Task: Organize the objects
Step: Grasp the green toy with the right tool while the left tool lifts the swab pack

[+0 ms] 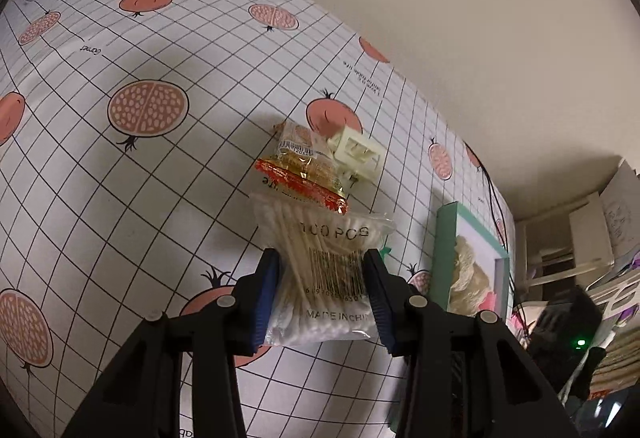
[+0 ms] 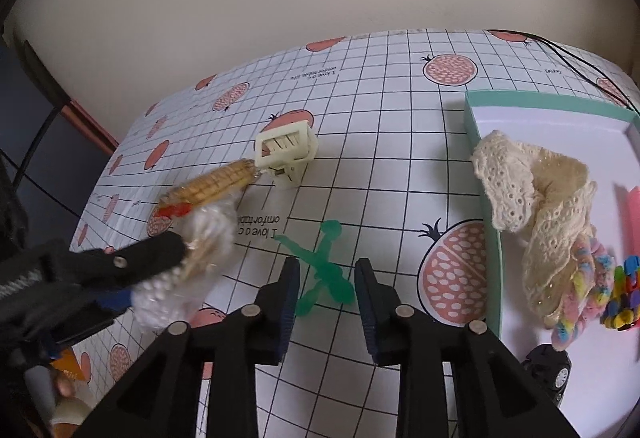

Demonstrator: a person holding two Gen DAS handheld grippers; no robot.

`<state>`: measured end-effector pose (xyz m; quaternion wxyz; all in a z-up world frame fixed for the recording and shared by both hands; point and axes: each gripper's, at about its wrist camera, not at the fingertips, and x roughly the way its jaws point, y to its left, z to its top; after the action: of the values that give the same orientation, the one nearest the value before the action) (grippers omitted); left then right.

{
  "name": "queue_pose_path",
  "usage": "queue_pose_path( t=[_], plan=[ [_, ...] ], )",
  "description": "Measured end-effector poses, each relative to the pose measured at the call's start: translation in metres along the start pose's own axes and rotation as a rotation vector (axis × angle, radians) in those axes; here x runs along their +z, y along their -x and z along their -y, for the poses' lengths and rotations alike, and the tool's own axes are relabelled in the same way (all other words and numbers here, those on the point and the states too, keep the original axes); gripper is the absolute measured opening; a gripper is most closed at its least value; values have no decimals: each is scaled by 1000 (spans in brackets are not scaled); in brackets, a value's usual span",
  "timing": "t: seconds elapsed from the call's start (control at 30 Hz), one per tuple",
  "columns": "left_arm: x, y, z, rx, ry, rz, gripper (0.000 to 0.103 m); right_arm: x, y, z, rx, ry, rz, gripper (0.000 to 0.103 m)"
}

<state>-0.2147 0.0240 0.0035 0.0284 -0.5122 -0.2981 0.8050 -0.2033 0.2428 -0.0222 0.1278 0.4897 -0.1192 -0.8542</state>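
Now left tool (image 1: 320,302) clamps cotton-swab bag (image 1: 324,262) (lifted).

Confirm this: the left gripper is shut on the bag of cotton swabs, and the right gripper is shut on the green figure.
Wrong on one count. The right gripper is open, with the green figure lying on the tablecloth between its fingers, as the right wrist view shows. The left gripper is indeed shut on the bag of cotton swabs.

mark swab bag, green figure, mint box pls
swab bag (image 1: 320,278), left wrist view, barcode on its front between the fingers
green figure (image 2: 324,270), right wrist view, middle of its body
mint box (image 2: 493,278), right wrist view, left wall
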Motion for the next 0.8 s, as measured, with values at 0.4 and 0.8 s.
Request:
queue_pose_path(
  t=[0.4, 0.8],
  plan=[
    [7, 1, -6, -26, 34, -3, 45, 1, -18, -7, -44, 16, -17, 32],
    [14, 22, 6, -100, 9, 42, 45, 0, -12, -8, -27, 11, -16, 26]
  ],
)
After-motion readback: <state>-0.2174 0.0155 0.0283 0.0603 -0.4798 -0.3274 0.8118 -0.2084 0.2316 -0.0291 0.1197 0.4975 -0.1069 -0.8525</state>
